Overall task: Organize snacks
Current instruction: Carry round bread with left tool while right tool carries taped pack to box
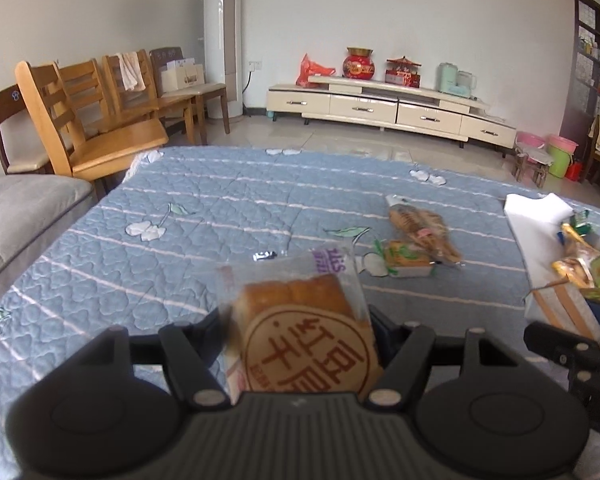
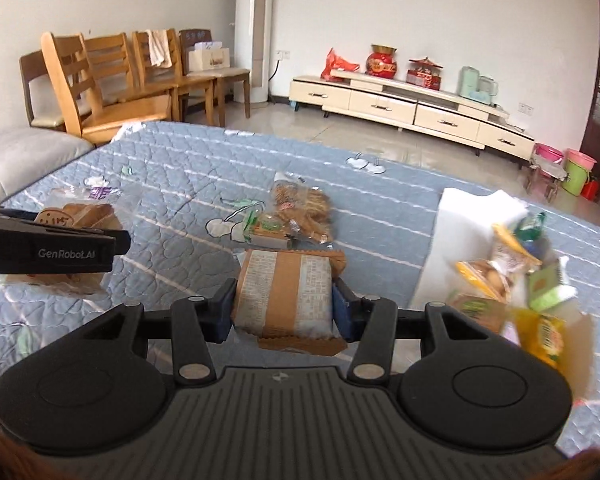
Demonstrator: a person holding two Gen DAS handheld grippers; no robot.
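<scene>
My left gripper [image 1: 302, 332] is shut on a clear-wrapped bread packet [image 1: 300, 320] with a round brown label, held above the blue quilt [image 1: 180, 216]. My right gripper [image 2: 284, 304] is shut on a brown and grey-blue snack packet [image 2: 286, 292], its pads pressing both sides. In the right wrist view the left gripper [image 2: 114, 240] shows at the left edge with the bread packet [image 2: 84, 212]. The right gripper's finger [image 1: 548, 338] enters the left wrist view at the right. A white box [image 2: 460, 220] at the right holds several snack packets.
A bag of biscuits [image 2: 304, 204] and a green and yellow packet [image 2: 266, 228] lie loose on the quilt [image 2: 172, 168]. A grey sofa [image 1: 20, 208] borders the left. Wooden chairs [image 1: 100, 120], a white standing unit [image 1: 222, 36] and a low cabinet [image 1: 380, 108] stand beyond.
</scene>
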